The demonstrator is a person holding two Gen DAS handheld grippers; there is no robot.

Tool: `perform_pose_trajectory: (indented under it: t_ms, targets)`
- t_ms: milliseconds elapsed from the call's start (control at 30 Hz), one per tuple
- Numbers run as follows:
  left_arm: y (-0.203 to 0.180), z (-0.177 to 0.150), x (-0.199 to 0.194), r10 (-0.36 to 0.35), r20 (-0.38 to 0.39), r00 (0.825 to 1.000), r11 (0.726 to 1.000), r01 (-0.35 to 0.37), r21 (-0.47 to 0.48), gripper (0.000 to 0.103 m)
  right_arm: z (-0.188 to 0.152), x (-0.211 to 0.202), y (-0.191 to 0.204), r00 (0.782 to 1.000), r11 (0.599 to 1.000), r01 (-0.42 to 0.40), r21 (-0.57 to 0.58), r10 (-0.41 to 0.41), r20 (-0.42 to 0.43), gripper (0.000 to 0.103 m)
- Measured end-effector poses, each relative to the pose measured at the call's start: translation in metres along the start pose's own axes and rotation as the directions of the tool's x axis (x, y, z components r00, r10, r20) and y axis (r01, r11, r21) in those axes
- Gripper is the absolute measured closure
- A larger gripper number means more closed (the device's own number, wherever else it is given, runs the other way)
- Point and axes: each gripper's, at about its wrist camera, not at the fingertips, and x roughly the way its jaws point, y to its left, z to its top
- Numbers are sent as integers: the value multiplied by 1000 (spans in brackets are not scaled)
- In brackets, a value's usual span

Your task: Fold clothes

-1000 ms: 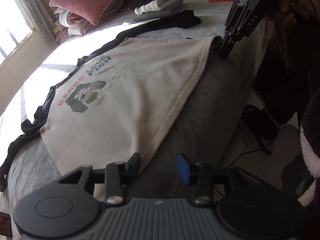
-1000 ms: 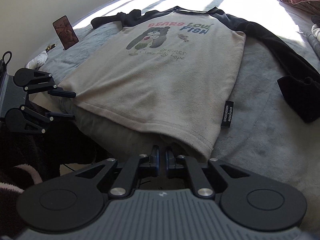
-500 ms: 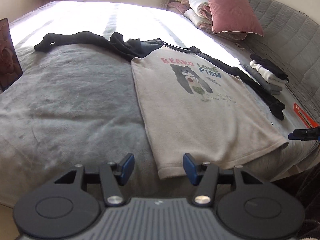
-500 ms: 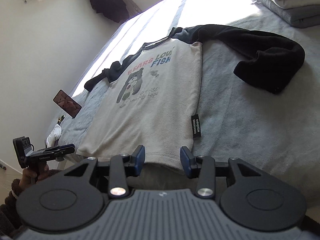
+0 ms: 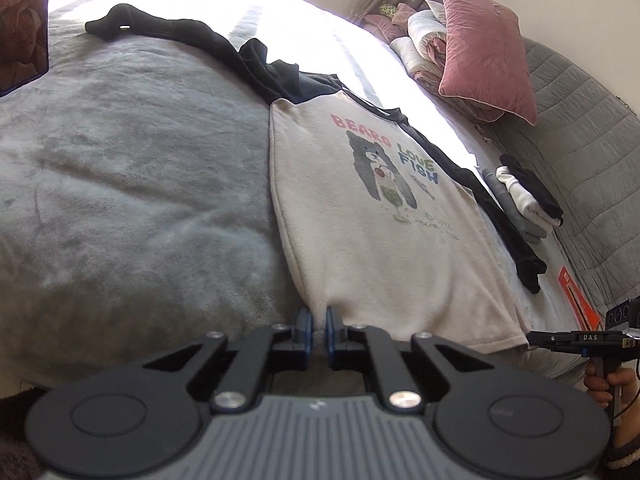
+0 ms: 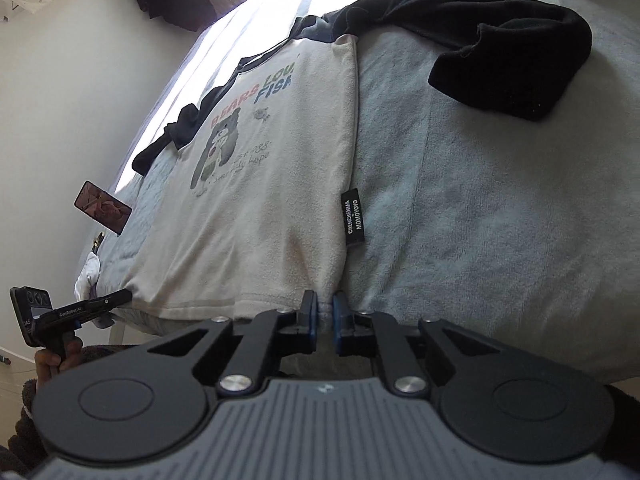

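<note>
While the shirt (image 5: 372, 236) lies flat and unfolded on the bed (image 5: 132, 184), the left gripper (image 5: 316, 330) and right gripper (image 6: 325, 312) have their fingers pinched narrow on its two hem corners. Judging by the folded stack (image 5: 524, 200) beyond the shirt's far sleeve, earlier garments are done; every fold of this one remains.

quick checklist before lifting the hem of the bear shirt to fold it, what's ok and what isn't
1. Left gripper shut on the bottom hem corner of the cream long-sleeved bear-print shirt: ok, fabric sits between the blue pads.
2. Right gripper shut on the other hem corner: ok, cloth pinched between its pads.
3. Shirt body lying flat, print up, on the grey fleece blanket: ok.
4. Black sleeves tucked in: not ok, both lie spread out to the sides.
5. Fold path clear of the folded clothes stack: ok, it sits beyond the sleeve.
6. Both shirt layers caught in each grip: cannot tell.
</note>
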Motion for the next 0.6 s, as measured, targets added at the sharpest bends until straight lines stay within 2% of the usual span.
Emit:
perform_pose_trajectory:
  t_ms: [100, 167, 300, 367, 433, 533, 567, 600]
  targets:
    - [3, 3, -13, 6, 17, 1000, 1000, -6, -16, 96, -1, -17, 7, 998, 999, 19, -38, -17, 54, 93]
    - [3, 2, -9, 44, -18, 999, 999, -44, -3, 96, -1, -27, 11, 996, 998, 36, -57, -31, 80, 93]
    - [0, -6, 16, 159, -94, 983, 986, -153, 63, 96, -3, -13, 17, 993, 986, 112, -123, -108, 38, 93]
    - [-1, -9, 24, 191, -96, 977, 979, -184, 83, 96, -8, 8, 17, 984, 973, 171, -155, -177, -20, 93]
    - [-3, -9, 24, 205, -90, 975, 976, -197, 93, 95, -10, 15, 17, 980, 966, 190, -176, -198, -29, 91]
    - [-9, -7, 16, 216, -61, 974, 972, -209, 110, 89, -7, 5, 16, 984, 972, 172, -161, -175, -10, 84]
    - [-12, -5, 12, 221, -41, 974, 969, -215, 119, 83, -6, 1, 16, 986, 974, 165, -152, -167, 1, 82]
    - [-15, -3, 8, 228, -20, 974, 966, -223, 130, 76, -4, -3, 16, 987, 977, 159, -143, -159, 12, 75]
